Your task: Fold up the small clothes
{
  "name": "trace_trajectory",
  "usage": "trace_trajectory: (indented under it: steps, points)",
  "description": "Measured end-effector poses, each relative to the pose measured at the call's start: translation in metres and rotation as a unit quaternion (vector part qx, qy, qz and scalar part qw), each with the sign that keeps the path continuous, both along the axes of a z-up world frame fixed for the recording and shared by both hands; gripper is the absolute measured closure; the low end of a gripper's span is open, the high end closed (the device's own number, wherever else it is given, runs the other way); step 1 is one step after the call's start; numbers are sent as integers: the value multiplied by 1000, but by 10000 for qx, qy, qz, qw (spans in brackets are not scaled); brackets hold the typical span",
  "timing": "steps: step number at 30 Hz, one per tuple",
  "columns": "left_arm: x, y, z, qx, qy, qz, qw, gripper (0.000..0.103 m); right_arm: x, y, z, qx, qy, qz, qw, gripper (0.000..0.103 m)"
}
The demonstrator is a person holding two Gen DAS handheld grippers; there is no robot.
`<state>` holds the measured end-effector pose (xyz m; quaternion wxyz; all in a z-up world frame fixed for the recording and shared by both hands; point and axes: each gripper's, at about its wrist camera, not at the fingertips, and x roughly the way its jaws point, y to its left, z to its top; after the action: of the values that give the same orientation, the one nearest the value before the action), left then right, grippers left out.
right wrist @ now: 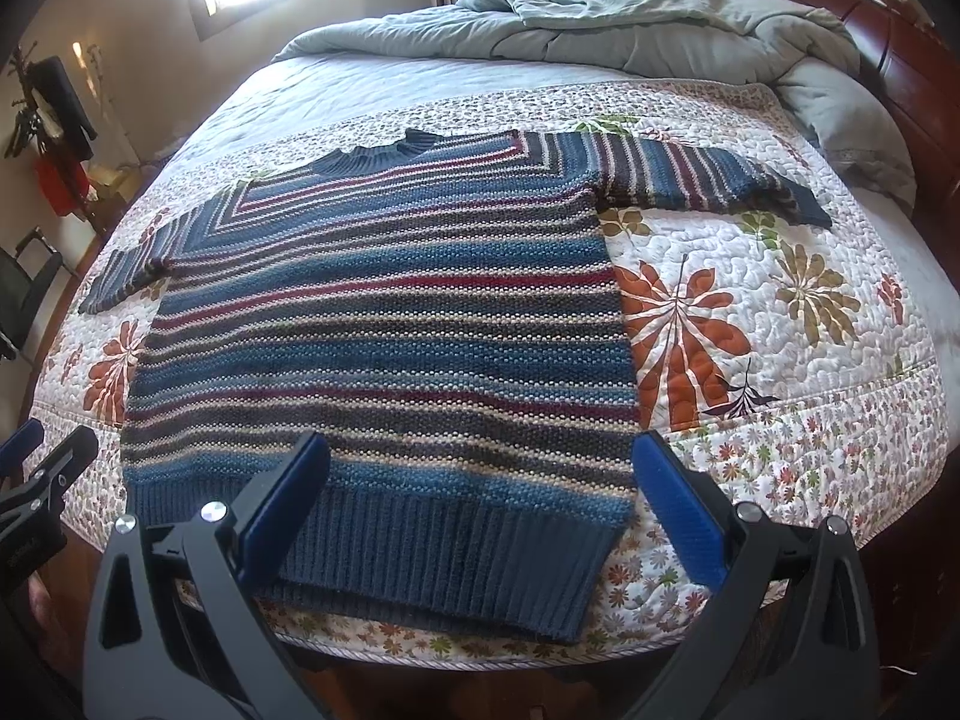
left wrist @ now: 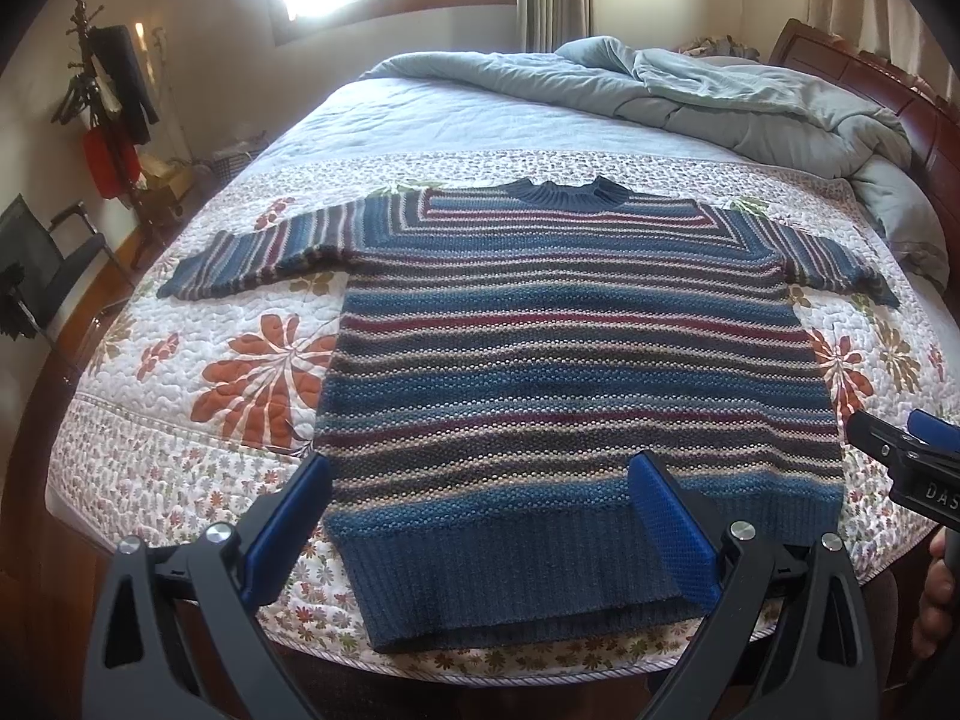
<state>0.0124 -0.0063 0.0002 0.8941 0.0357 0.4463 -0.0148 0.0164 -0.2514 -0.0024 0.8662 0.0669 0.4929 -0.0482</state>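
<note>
Left wrist view, read from left to right: a dark chair and a coat stand sit far off to the left of the left gripper, beside the bed. Ahead of that gripper a striped knitted sweater lies flat on a floral quilt, sleeves spread to both sides, collar at the far end. Its fingers stand wide apart and hold nothing; the left blue pad hangs just off the sweater's left edge, the right pad over the ribbed hem. Beyond the sweater, a crumpled grey duvet is piled at the head of the bed (against a dark wooden headboard). At the far right edge, the other gripper's tip pokes in, with part of a hand below it.

Right wrist view: the right gripper is likewise wide open and empty, its left pad over the hem, its right pad just past the sweater's right edge, above the quilt.
</note>
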Motion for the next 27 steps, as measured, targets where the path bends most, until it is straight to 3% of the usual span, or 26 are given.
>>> trace_trajectory:
  steps: [27]
  points:
    - [2,-1,-5,-14,46,17,10000,4,0,-5,-5,-4,62,-19,10000,3]
